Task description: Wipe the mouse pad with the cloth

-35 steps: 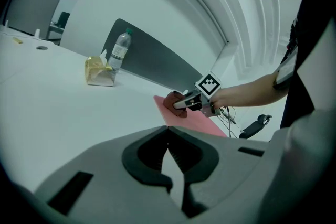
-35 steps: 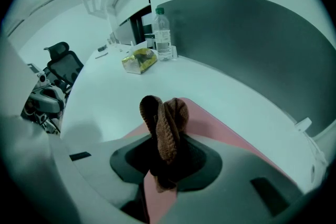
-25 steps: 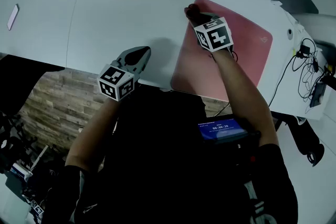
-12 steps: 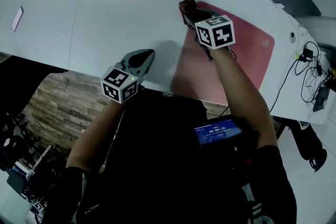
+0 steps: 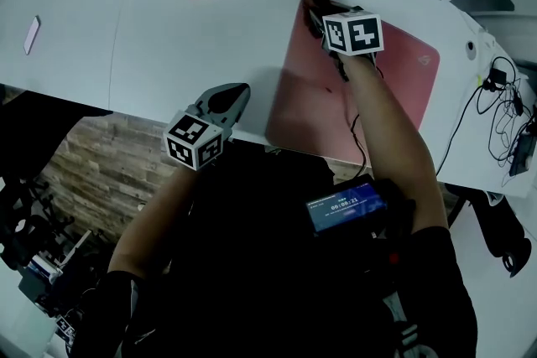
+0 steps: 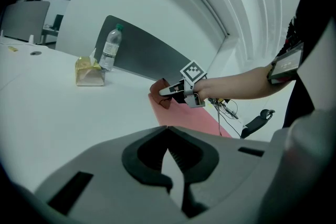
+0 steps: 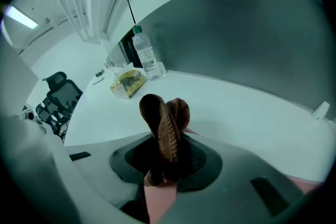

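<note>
Left gripper [image 5: 233, 96]: jaws together, nothing between them; held low and close to body, tips pointing forward and slightly right. Left forearm [image 5: 155, 210] bare, elbow bent. Right arm [image 5: 390, 130] bare, stretched forward, reaching farther out than left. Right gripper [image 5: 315, 12]: jaws clamped on cloth [image 7: 164, 128], bunched fabric sticking out past tips.

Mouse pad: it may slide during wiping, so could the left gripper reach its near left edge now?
Probably yes: the left gripper is beside the mouse pad, only bare table between them.
</note>
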Demonstrator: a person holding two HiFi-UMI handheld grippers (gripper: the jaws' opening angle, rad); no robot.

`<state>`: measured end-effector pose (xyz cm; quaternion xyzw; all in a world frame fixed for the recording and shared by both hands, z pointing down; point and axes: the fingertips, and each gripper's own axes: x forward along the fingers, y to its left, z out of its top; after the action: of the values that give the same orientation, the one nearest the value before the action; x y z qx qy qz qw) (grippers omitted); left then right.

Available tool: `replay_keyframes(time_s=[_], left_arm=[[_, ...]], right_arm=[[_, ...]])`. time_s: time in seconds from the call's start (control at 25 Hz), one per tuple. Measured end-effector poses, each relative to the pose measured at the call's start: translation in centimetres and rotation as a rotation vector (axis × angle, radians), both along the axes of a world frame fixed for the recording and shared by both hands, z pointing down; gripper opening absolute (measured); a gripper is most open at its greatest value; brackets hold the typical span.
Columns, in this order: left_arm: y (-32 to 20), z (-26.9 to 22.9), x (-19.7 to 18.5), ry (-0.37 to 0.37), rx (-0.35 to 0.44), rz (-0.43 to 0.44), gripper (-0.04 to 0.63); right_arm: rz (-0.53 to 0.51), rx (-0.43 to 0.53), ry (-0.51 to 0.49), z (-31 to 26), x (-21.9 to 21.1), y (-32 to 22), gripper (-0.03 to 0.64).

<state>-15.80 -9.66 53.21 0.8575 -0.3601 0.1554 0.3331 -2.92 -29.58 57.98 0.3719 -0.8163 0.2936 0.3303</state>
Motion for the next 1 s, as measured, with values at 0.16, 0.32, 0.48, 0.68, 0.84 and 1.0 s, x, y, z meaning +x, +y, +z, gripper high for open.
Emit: replay_keyframes(time_s=[0.16,0.32,0.48,0.68,0.84,1.0], left_arm=[[0.0,-0.3,2.0,-0.001,0.007,0.023,0.009],[0.2,-0.4,4.2,-0.001,0.010,0.048,0.008],[0.7,-0.4,6.1,-0.004,0.009,0.068,0.009],[1.0,-0.6,9.2,-0.009,0.013,0.084,0.008],[0.9,-0.6,10.7,-0.007,0.016,0.099,0.008],[1.2,-0.8,13.1,-0.007,0.024,0.114,0.008]], right_arm=[[0.030,0.000,0.028,0.2,3.2,0.3,0.120],[0.058,0.000,0.045,0.3,6.5,0.6,0.120],[0.083,-0.001,0.057,0.4,9.6,1.1,0.120],[0.104,-0.001,0.066,0.4,13.8,1.8,0.120],[0.125,-0.002,0.072,0.5,16.1,2.3,0.120],[0.147,-0.002,0.075,0.5,19.2,2.9,0.120]])
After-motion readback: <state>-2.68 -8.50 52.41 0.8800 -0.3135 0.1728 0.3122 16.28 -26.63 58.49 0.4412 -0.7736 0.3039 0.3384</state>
